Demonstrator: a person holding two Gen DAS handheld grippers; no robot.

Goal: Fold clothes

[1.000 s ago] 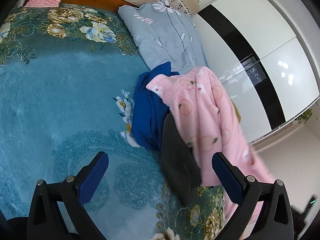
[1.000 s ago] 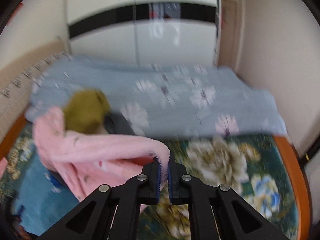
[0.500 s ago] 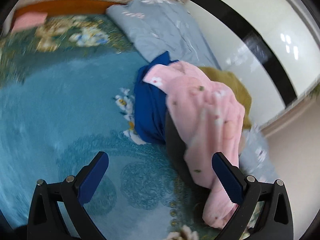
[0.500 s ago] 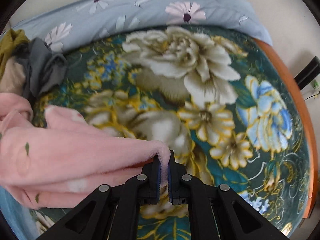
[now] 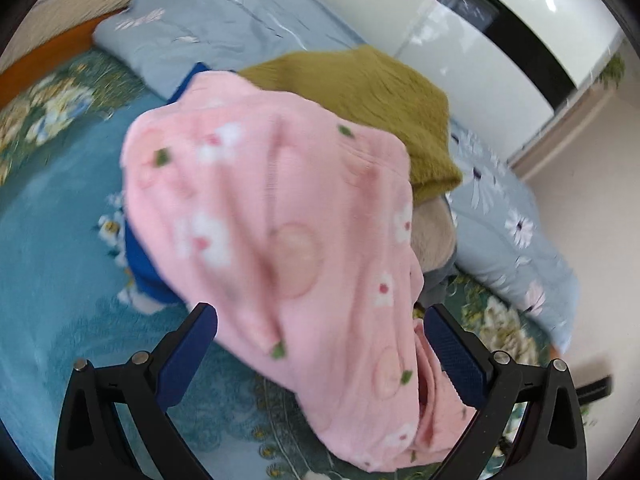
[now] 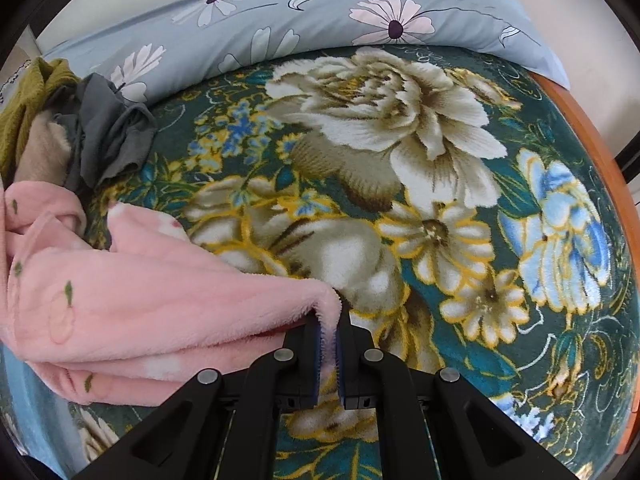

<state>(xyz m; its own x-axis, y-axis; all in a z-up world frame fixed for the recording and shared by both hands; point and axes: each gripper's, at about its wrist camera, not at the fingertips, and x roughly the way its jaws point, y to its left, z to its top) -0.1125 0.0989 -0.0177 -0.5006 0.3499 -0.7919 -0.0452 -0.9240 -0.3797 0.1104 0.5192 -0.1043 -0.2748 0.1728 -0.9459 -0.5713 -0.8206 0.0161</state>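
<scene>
1 fluffy pink garment (image 6: 120, 304), flower-printed, crumpled, hem pinched.

**Bedroom, bright and daylit**

A teal floral plush blanket (image 6: 400, 160) covers the bed, edged by an orange-brown wooden bed frame (image 6: 592, 152). A pale blue daisy-print quilt (image 6: 320, 20) lies along the far side. Behind it stands a glossy white wardrobe with a black band (image 5: 500, 40), catching reflections, over a beige floor (image 5: 592, 168).
</scene>
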